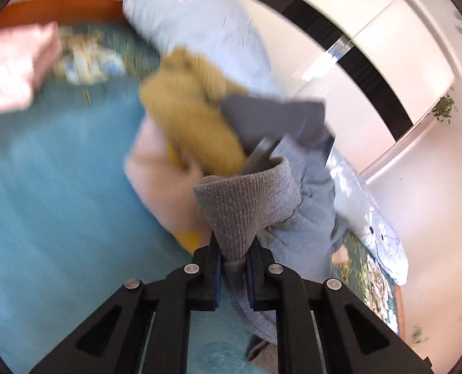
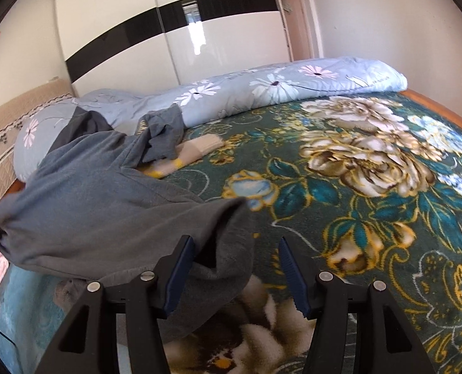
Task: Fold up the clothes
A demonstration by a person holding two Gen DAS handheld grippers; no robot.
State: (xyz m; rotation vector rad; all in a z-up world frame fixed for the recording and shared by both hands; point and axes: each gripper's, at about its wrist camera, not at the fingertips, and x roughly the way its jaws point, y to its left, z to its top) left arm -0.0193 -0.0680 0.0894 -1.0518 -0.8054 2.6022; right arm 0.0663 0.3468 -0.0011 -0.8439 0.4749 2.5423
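Folding barely begun, by my reading. One dark green floral plush blanket point(image 2: 371, 187) covers the bed; one rolled pale blue daisy-print quilt point(image 2: 262, 90) lies along its far edge. One large grey-blue cotton garment point(image 2: 99, 193) sprawls unfolded at near left, its hem between the parted fingers of the right gripper point(image 2: 235, 274), not yet pinched. Left gripper point(image 1: 233, 261) is clamped on a grey ribbed knit cuff point(image 1: 246, 205). Behind it: one mustard knit piece point(image 1: 193, 118) (blurred), one dark grey cloth point(image 1: 274, 118), all unfolded.
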